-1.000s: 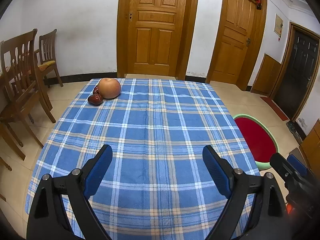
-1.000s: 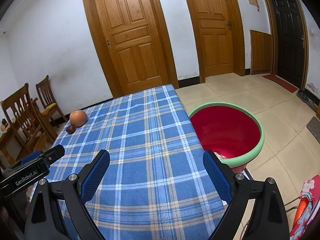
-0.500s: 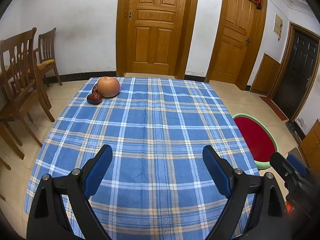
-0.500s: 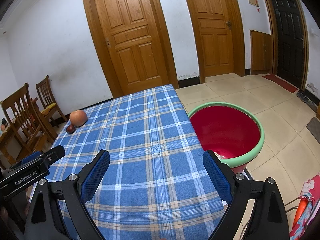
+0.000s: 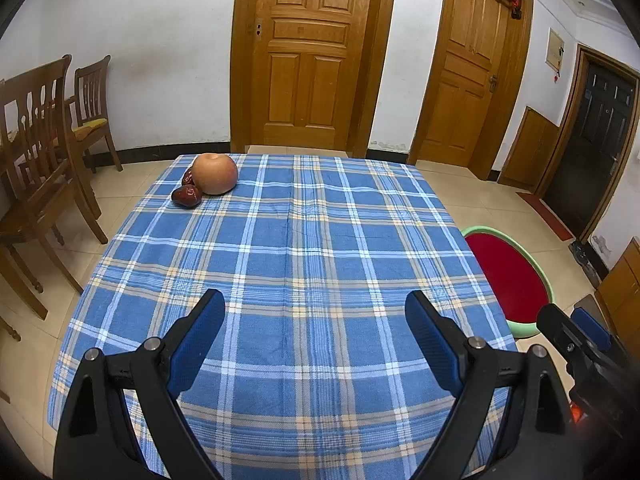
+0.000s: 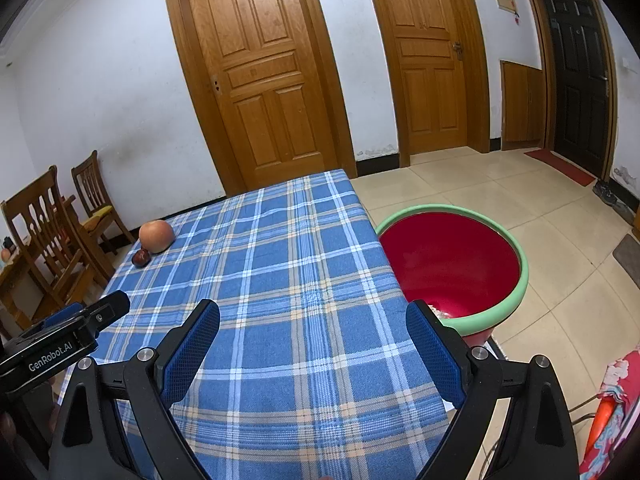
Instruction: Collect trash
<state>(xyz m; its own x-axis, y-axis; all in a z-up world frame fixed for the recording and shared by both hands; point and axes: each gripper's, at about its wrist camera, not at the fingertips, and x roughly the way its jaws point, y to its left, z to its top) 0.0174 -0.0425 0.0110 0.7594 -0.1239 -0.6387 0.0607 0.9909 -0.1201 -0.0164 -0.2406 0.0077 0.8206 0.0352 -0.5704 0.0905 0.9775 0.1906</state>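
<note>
A table with a blue plaid cloth point(image 5: 312, 264) fills both views. At its far left corner sit a tan apple point(image 5: 214, 173) and two dark red dates point(image 5: 186, 196); they also show in the right wrist view, the apple point(image 6: 156, 236) and a date point(image 6: 141, 257). A red basin with a green rim point(image 6: 452, 264) stands on the floor by the table's right side, with some white scraps at its bottom; its edge shows in the left wrist view point(image 5: 510, 276). My left gripper point(image 5: 316, 340) is open and empty over the near table edge. My right gripper point(image 6: 314, 344) is open and empty beside it.
Wooden chairs point(image 5: 40, 152) stand left of the table. Wooden doors point(image 5: 308, 52) line the far wall and a dark door point(image 6: 578, 68) is on the right. A colourful bag point(image 6: 608, 412) lies on the tiled floor at the near right.
The left wrist view has shifted slightly; the apple and dates sit a little higher in the frame. Both grippers stay open and empty.
</note>
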